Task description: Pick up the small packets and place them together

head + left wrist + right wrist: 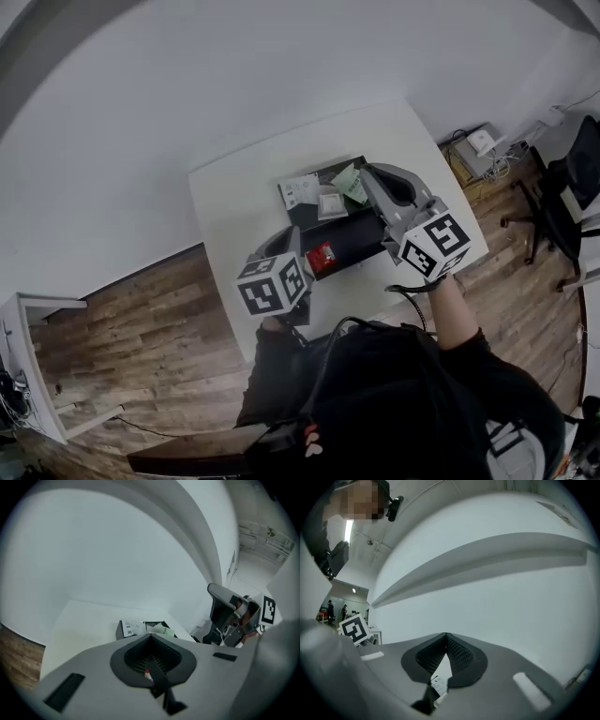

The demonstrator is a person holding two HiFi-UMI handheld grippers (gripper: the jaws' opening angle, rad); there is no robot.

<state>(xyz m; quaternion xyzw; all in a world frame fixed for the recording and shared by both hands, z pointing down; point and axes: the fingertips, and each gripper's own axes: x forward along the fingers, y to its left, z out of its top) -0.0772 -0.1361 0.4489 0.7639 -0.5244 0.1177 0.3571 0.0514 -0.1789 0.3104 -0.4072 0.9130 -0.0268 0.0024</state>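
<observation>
Nearest to me, my left gripper [150, 639] has its jaws pressed together on a small red packet [148, 674]. Only a sliver of it shows deep between the ribbed pads, so I judge the grip sits on one thin edge, which is how a flat sachet comes off a flat surface. My right gripper [446, 637] is likewise closed, pinching a white packet [438, 682] with fine print, its lower part sticking out towards the camera. Both grippers are held up off the table [234, 197]. The right one points level at a bare wall, so its own view shows no table at all. I read this as the carrying stage, with each packet lifted clear so it does not drag or catch. Below and beyond my jaws sits a black tray [352, 239], where a green packet [352, 184] and a pale packet [300, 190] lie close together at the far end. That cluster looks like the gathering spot, which would explain why I keep both packets clamped and raised over the tray and not set down yet.
</observation>
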